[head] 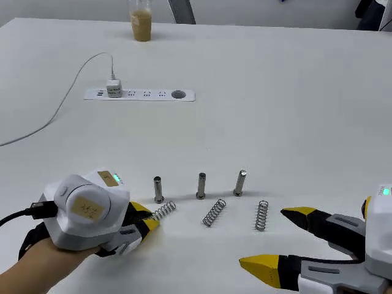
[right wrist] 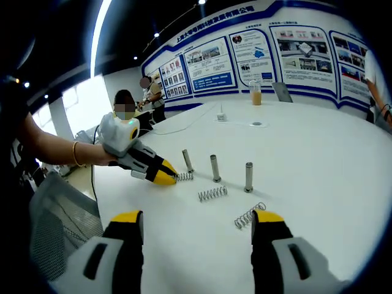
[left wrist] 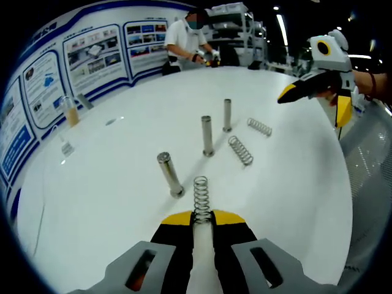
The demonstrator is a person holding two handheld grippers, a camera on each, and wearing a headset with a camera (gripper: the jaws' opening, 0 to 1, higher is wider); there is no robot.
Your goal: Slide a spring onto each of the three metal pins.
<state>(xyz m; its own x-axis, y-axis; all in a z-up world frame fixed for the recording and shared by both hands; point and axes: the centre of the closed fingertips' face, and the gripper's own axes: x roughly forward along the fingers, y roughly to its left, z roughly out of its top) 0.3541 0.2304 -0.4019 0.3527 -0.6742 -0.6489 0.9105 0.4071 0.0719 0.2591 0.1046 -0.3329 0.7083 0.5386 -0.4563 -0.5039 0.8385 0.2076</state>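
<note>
Near leftmost pin (left wrist: 169, 174), left gripper (left wrist: 201, 216) gripping spring (left wrist: 201, 195)

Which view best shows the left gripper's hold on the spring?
Left gripper view: spring end pinched in the left gripper, centre frame. Head view: the gripper body partly hides the grip. Right gripper view: small, distant.

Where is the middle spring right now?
In the head view the middle spring lies just in front of the middle pin, between the left spring and the right spring.
</note>
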